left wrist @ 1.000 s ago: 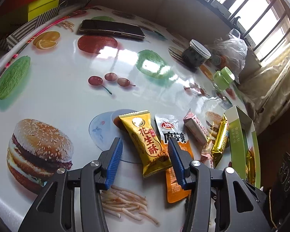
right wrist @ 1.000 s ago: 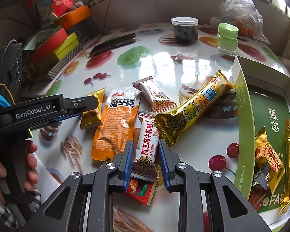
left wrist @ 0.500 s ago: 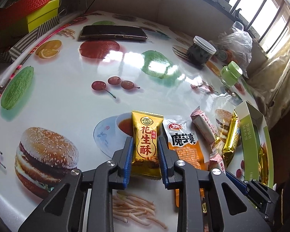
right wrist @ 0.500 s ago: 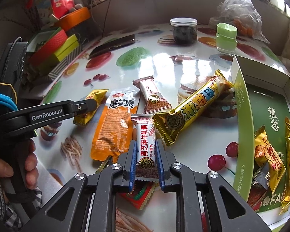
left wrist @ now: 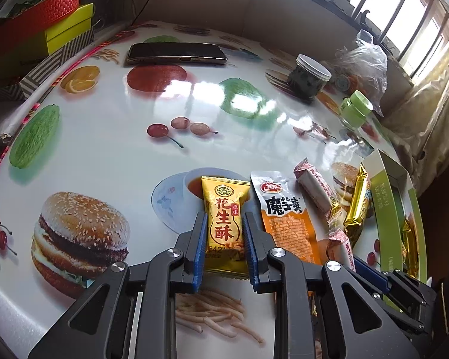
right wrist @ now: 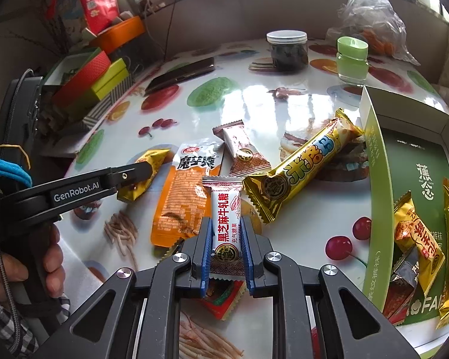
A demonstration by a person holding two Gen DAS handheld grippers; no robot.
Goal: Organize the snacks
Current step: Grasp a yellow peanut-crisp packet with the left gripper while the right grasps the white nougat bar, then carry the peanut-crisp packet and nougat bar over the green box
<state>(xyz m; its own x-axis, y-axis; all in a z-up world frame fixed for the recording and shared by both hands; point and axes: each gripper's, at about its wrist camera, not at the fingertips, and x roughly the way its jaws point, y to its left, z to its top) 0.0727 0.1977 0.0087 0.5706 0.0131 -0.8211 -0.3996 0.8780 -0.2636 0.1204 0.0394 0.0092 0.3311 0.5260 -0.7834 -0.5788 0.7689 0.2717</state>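
— The left gripper [left wrist: 224,233]?
— Low over the table [left wrist: 104,149], clamping the yellow packet [left wrist: 226,224].
— The right gripper [right wrist: 226,246]?
— Level, pinching the white nougat bar [right wrist: 226,218] beside the orange pouch [right wrist: 182,203].

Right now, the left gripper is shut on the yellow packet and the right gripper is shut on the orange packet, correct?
Not quite. In the right wrist view the right gripper is shut on the white candy bar; the orange packet lies beside it. The left gripper does hold the yellow packet.
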